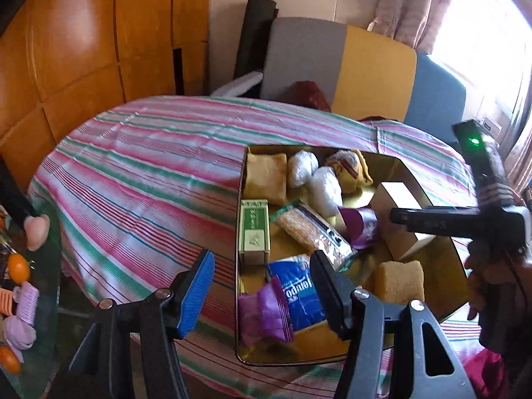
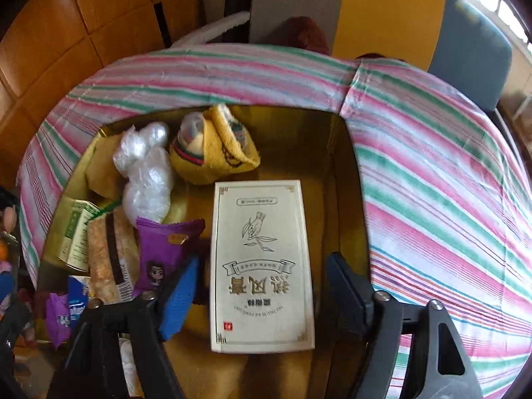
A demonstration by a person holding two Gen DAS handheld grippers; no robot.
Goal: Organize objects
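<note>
Your right claw (image 2: 262, 296) stands open astride the cream box (image 2: 262, 266), which lies flat in the gold tray (image 2: 352, 179) right of the purple packet (image 2: 163, 252). Lift straight clear. Left claw (image 1: 262, 291) hangs open, empty, over the tray's near-left corner.

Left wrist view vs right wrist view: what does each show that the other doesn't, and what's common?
Only the left wrist view: the yellow sponge in the tray's near corner, the right gripper seen from outside over the white box, and the hair clips on the glass surface at the left edge.

Only the right wrist view: the white box's printed top face, lying between the open right gripper's fingers.

Both: the gold tray, the yellow sock, the plastic bags, the purple snack packet, the striped tablecloth.
</note>
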